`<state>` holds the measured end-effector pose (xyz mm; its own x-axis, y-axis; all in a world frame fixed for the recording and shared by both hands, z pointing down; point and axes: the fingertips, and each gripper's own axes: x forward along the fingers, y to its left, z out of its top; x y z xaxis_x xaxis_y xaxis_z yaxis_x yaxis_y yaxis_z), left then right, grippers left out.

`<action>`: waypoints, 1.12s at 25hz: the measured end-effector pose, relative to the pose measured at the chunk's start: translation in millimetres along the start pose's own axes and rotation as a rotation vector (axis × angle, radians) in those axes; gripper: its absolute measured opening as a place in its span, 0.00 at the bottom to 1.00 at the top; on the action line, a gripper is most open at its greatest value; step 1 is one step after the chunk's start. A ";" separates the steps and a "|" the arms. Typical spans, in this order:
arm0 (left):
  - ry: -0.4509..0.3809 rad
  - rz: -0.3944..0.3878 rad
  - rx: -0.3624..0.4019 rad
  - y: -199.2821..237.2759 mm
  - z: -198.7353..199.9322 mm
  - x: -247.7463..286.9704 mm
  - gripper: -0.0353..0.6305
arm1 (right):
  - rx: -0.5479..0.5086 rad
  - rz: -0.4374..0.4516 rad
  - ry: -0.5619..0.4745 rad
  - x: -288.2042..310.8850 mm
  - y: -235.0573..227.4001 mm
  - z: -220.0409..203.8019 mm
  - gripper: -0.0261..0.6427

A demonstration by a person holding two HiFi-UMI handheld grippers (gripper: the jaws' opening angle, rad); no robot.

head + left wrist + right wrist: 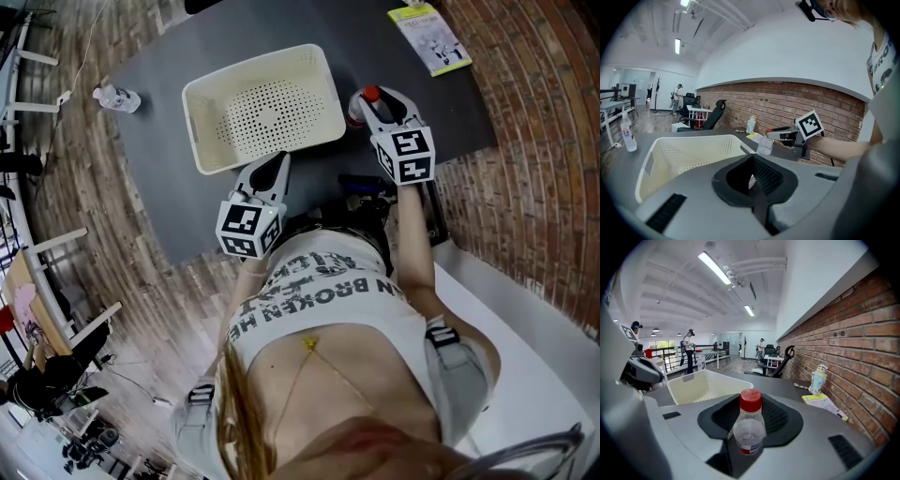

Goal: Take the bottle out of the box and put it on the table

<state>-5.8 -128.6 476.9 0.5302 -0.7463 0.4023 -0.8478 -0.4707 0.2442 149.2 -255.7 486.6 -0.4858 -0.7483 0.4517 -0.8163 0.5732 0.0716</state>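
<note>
Nearest the head camera is the person's printed shirt [319,281], with a forearm reaching out on each side. The left gripper [274,165] hangs at about 6 o'clock from the box [202,141], its tips just at the near rim. In the left gripper view its dark pads meet along one seam with nothing between them, so this claw is closed and empty. Its marker cube [249,230] sits just behind the tips, towards the person. The right gripper [379,107] is at about 3 o'clock from the box, just beside the right wall and outside it. Its jaws stand wide and clamp the bottle [749,427] by its clear body. The bottle is upright with its red cap on top, out of the box and low over the dark table [441,103]. Whether its base touches the tabletop cannot be told. The box is a cream, perforated plastic basket set slightly askew on the table. Farther out, at about 9 o'clock from the box near the table's left corner, a second bottle [118,98] lies on its side. At about 1 o'clock a yellow-edged booklet [429,37] lies flat on the far corner. The right gripper view shows a small figurine [818,378] standing against the brick wall [862,333] just behind that booklet.
</note>
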 end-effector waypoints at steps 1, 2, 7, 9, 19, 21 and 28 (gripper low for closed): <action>0.000 0.000 0.000 0.1 -0.3 -0.2 0.06 | 0.000 -0.001 0.002 0.4 -0.1 -1.0 0.25; -0.001 0.001 0.000 0.1 -0.3 -0.2 0.06 | -0.001 -0.003 0.005 0.7 -0.6 -1.9 0.25; -0.003 0.002 -0.003 0.6 -0.1 0.0 0.06 | -0.007 -0.011 0.019 3.4 -3.0 -6.1 0.25; -0.003 0.003 -0.004 0.8 0.2 -0.3 0.06 | -0.011 -0.012 0.027 4.6 -2.4 -8.7 0.25; -0.013 0.013 -0.012 3.1 -1.1 -3.6 0.06 | 0.011 -0.025 -0.002 4.5 -4.3 -13.2 0.25; -0.014 0.014 -0.013 2.9 -1.1 -3.7 0.06 | 0.013 -0.028 -0.009 4.0 -5.2 -13.4 0.25; -0.019 0.019 -0.014 3.2 -0.3 -4.5 0.06 | 0.020 -0.032 -0.016 3.8 -6.1 -13.9 0.25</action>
<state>-10.8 -126.6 476.2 0.5138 -0.7642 0.3900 -0.8578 -0.4494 0.2494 156.7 -257.4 500.2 -0.4637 -0.7716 0.4355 -0.8378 0.5418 0.0679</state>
